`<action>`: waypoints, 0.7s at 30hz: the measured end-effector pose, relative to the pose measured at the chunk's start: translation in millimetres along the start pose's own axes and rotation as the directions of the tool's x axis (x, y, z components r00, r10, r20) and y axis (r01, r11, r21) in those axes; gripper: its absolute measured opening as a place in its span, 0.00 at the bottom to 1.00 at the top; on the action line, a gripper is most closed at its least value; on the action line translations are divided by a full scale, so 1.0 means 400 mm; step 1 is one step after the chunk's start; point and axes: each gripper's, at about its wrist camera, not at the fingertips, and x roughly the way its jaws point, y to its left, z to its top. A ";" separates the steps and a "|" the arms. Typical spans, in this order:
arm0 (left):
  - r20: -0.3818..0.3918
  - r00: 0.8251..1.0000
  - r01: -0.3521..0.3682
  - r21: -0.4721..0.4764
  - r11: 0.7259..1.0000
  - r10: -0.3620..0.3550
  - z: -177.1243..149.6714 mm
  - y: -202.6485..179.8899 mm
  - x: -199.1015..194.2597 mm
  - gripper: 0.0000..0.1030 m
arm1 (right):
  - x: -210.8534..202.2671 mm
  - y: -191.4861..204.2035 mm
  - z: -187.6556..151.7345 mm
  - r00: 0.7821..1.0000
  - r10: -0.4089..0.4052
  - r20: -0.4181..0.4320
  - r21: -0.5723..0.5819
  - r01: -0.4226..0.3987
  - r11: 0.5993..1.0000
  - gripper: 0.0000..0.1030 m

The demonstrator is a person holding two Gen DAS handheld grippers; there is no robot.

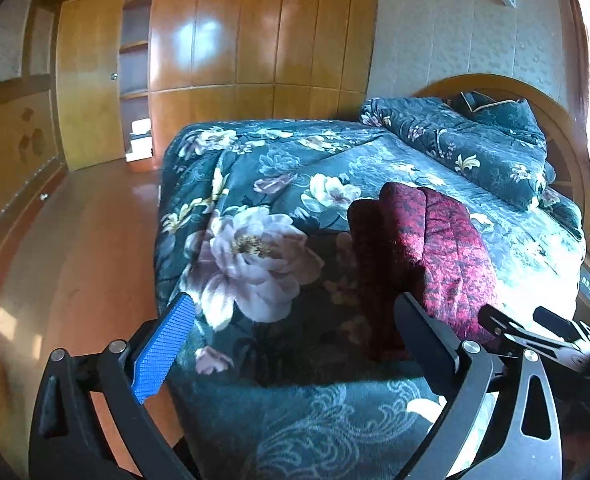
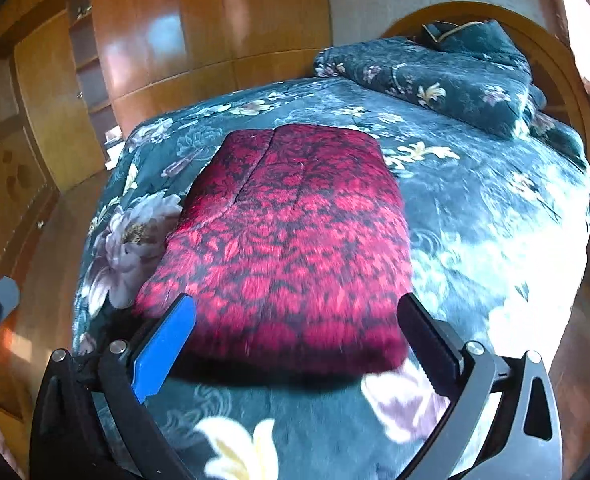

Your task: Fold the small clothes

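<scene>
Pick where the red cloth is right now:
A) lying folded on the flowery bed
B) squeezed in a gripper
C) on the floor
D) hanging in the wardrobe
A: the red cloth lies folded on the bed, and both the left gripper and right gripper are open with nothing in them.

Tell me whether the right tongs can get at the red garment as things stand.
Probably yes. The right tongs stand open with nothing between them, and the folded red garment lies flat on the floral bedspread straight ahead, its near edge uncovered. The left tongs are off to the side.
</scene>
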 end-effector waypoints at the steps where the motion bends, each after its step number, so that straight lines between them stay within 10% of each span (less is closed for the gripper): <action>1: 0.000 1.000 -0.004 0.002 1.000 0.004 -0.003 -0.002 -0.004 0.96 | -0.016 -0.001 -0.010 1.000 -0.003 0.001 0.011 0.003 1.000 0.98; 21: -0.005 1.000 -0.005 0.101 0.995 0.006 -0.053 -0.112 -0.060 0.96 | -0.129 -0.037 -0.073 0.994 -0.102 0.037 0.047 0.100 0.994 0.98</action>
